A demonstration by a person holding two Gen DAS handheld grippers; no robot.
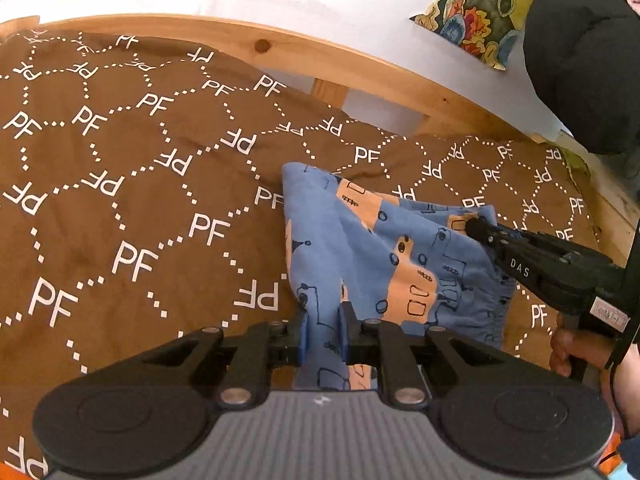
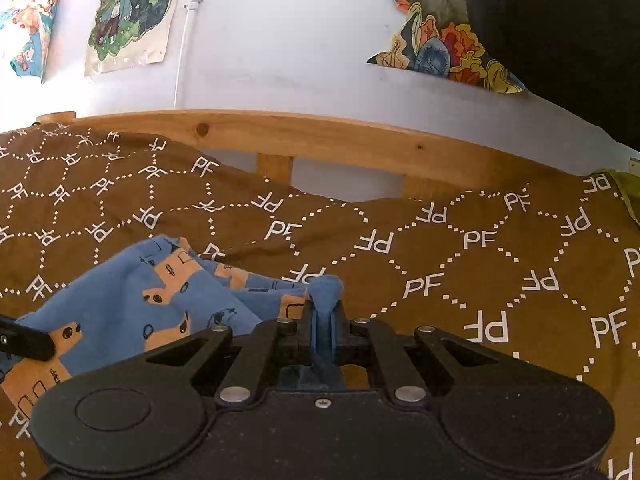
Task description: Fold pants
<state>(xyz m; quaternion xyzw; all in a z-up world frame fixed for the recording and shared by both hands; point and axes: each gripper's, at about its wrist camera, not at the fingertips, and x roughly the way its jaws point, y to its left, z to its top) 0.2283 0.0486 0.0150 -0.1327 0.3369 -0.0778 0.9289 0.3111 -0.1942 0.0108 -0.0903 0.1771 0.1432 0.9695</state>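
Small blue pants printed with orange vehicles lie bunched on a brown bedspread. My left gripper is shut on a fold of the blue cloth at the pants' near edge. In the same view my right gripper comes in from the right, shut on the far corner of the pants. From the right wrist, my right gripper pinches a bunched tuft of blue cloth, and the pants hang away to the left. The tip of my left gripper shows at the left edge.
A wooden bed rail runs along the far edge against a white wall. A patterned pillow and a dark bulky cushion sit at the back right. Posters hang on the wall. A hand holds the right gripper's handle.
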